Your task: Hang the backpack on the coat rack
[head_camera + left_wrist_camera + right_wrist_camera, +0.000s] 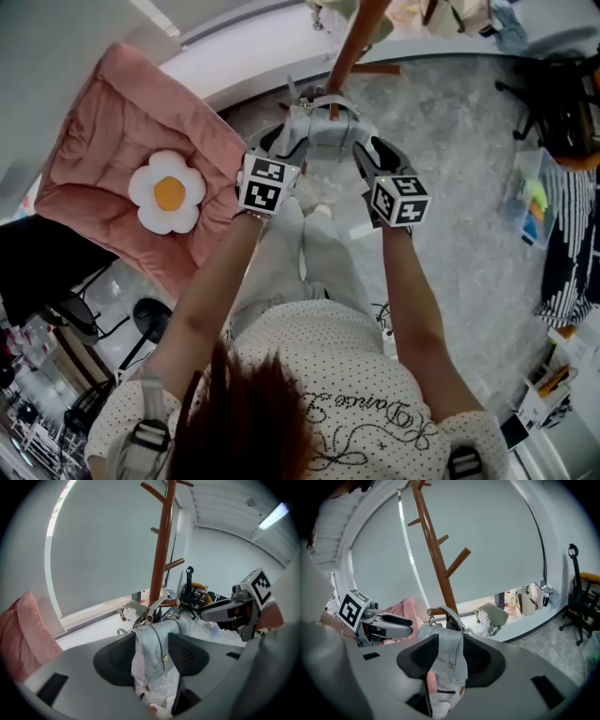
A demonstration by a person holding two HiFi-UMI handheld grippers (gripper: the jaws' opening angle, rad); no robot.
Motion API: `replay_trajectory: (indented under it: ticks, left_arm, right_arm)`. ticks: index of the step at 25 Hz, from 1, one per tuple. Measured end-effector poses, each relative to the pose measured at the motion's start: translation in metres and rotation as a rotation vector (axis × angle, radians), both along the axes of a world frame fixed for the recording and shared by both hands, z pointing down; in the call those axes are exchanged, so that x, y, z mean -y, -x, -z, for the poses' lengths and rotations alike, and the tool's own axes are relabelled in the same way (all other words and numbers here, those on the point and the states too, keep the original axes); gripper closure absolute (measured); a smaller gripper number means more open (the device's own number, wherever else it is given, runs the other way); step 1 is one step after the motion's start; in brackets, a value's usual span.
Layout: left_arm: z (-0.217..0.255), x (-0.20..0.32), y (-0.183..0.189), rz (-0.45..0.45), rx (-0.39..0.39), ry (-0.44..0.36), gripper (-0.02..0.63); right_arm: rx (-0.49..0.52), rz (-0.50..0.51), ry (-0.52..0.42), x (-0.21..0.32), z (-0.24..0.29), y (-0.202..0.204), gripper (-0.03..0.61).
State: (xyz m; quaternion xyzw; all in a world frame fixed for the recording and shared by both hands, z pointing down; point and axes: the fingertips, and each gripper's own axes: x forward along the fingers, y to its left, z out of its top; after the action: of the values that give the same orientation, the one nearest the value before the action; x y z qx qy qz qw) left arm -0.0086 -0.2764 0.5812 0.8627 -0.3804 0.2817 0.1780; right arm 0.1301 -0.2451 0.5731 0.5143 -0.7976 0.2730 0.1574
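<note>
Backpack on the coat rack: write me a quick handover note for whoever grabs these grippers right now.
Left gripper: closed on the top of the pale grey-blue fabric backpack.
Right gripper: closed on the same top, other side.
Things: the backpack is held up against the brown wooden coat rack. Its grey top handle sits at a low peg, seemingly looped over it.
Done: backpack brought to the rack.
Left: confirm the handle is fully over the peg, then open both grippers and back away.
</note>
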Motion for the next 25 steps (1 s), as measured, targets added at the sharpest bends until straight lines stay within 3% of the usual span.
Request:
replay_trajectory:
  ticks: [6, 10, 14, 19, 25]
  left_arm:
    - [0.040, 0.003, 0.010, 0.018, -0.037, -0.074, 0.492]
    - [0.070, 0.003, 0.013, 0.016, -0.058, -0.129, 0.567]
    - [0.097, 0.008, 0.017, 0.018, -0.089, -0.185, 0.587]
    - [0.136, 0.009, 0.022, 0.041, -0.101, -0.244, 0.603]
    - [0.175, 0.017, 0.028, 0.055, -0.142, -0.326, 0.603]
  right_arm:
    - [0.034, -0.048, -0.115, 0.002, 0.052, -0.007, 0.484]
    - [-0.015, -0.045, -0.205, 0.001, 0.087, -0.007, 0.526]
    - [-0.104, -0.012, -0.319, -0.001, 0.129, 0.000, 0.541]
    - [0.046, -0.065, -0.381, 0.000, 0.173, -0.001, 0.561]
    - [0.021, -0.073, -0.461, 0.003, 0.213, 0.002, 0.566]
